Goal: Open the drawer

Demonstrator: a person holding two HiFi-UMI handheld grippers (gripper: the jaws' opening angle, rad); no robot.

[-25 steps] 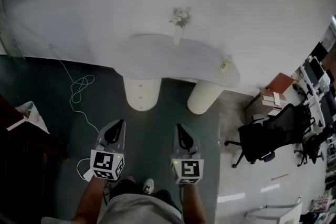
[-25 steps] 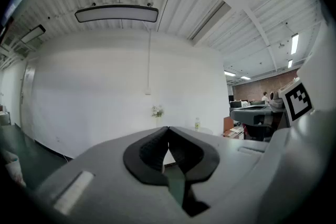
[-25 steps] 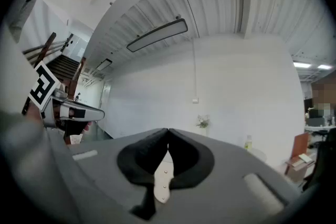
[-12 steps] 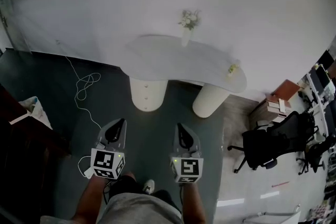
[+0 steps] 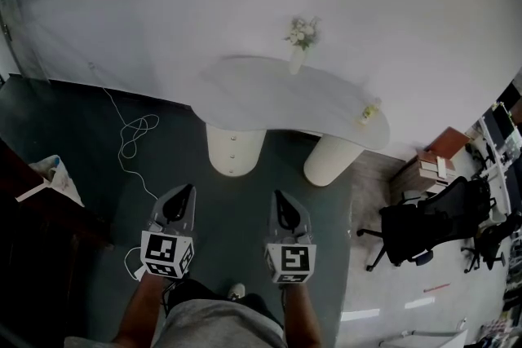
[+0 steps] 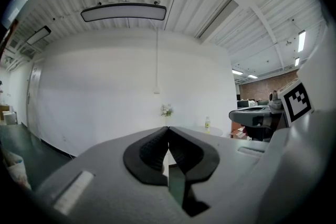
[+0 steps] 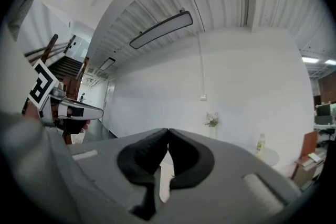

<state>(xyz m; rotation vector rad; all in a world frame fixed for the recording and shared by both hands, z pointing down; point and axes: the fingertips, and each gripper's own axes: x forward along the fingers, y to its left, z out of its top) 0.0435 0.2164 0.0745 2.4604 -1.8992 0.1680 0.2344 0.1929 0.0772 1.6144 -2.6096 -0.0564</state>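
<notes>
Drawer pedestal (image 5: 234, 149) stands under the table (image 5: 269, 90), well ahead of the left gripper (image 5: 184, 191) and right gripper (image 5: 278, 197), both pinched together, empty. Dark floor (image 5: 245, 208) lies between. Only the head view shows the office chair (image 5: 420, 216).

Grey hand-held grippers (image 5: 184, 191) (image 5: 278, 197) bear black pads (image 6: 149, 152) and square-marker cubes (image 5: 167, 254).

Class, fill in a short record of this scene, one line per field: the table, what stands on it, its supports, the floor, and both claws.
Table: white, curved top
On table: vase of flowers at the far edge; small bottle at the right end
Supports: left pedestal with two knobs, nothing pulled out; right pedestal plain
Floor: dark; white cable lies loose at left
Left claw: shut, empty, short of the table
Right claw: shut, empty, short of the table
</notes>
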